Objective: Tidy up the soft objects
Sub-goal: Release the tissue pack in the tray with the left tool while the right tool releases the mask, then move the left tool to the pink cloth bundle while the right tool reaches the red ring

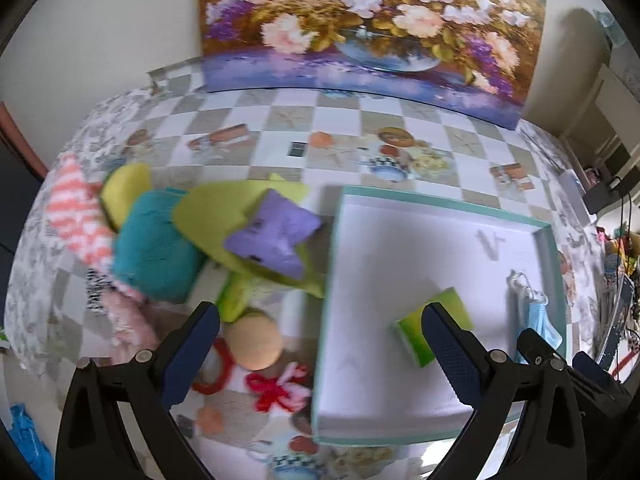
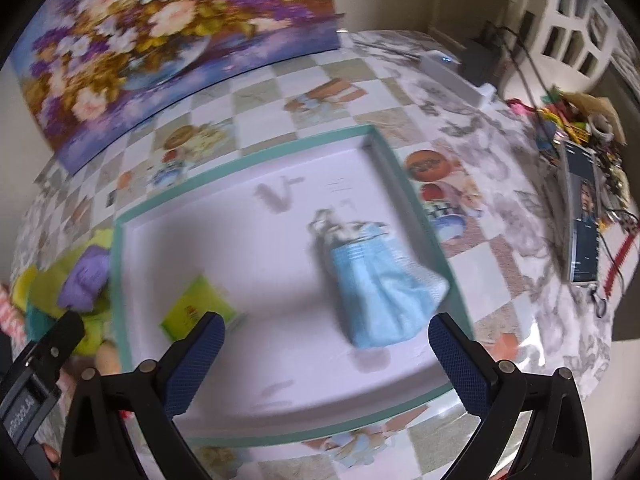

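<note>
Both jaws wide, nothing between. Right gripper (image 2: 326,354) over tray (image 2: 120,280), mask (image 2: 380,292) lying inside near right wall, just ahead of pads. Looks light, limp, likely to slip; pinch pleated middle, not loops. Long axis runs from loops at far end toward camera. Left gripper (image 1: 320,348) straddles tray's left rim; green pack (image 1: 432,330) inside, soft pile (image 1: 200,240) outside left

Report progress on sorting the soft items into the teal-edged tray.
Done: a blue face mask and a green sponge-like block lie in the white teal-edged tray. In hand: nothing; the left gripper and right gripper are both open. Left: the purple cloth, teal cushion and other soft items piled beside the tray.
</note>
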{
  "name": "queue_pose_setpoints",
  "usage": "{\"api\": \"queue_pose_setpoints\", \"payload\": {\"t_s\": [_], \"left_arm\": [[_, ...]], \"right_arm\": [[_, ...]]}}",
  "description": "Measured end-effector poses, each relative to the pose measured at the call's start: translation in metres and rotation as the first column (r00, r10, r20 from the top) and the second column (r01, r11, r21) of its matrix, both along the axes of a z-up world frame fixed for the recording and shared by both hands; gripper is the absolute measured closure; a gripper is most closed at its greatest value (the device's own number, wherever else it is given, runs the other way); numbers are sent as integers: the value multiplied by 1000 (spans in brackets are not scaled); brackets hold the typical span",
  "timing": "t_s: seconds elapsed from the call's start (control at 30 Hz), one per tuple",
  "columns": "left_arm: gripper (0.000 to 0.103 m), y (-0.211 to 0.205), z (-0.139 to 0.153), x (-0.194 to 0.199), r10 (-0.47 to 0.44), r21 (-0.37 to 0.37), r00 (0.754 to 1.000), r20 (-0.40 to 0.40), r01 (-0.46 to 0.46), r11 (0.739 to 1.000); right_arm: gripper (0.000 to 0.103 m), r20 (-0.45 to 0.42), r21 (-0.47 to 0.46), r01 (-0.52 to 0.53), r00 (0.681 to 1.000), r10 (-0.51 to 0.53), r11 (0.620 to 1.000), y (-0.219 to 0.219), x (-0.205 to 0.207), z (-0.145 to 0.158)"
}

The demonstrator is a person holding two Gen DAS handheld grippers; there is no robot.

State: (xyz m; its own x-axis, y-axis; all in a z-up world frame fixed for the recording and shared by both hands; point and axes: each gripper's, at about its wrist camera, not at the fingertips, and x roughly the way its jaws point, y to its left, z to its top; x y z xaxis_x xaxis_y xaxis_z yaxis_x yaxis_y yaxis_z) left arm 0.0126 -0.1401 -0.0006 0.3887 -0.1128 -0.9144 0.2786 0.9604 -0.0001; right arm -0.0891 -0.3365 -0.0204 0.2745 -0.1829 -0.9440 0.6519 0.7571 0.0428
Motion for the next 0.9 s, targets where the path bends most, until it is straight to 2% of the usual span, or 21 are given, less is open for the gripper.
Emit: {"api": "queue_pose_setpoints", "payload": {"t_s": [0.2,0.3,0.43,0.57,0.7,0.9], "left_arm": [[2,35,15,6,64,-34,998,9,-64,997],[2,59,21,12,117,-28,993,26,-116,993],[2,94,30,17,191,14,979,75,-192,981],[2,122,33,19,237,21,967,94,-240,971],[2,147,30,18,265,-9,960,87,-265,964],[2,177,14,21,312,-28,949,45,-311,950]], "right_arm": [[0,28,31,-156,988,155,987,45,17,5],[0,34,52,-220,975,219,974,65,26,4],[0,61,100,-254,967,249,962,81,30,2],[0,106,141,-286,956,273,948,93,32,5],[0,107,137,-347,936,334,928,111,40,4],[0,127,187,-425,904,408,886,138,46,-2]]}}
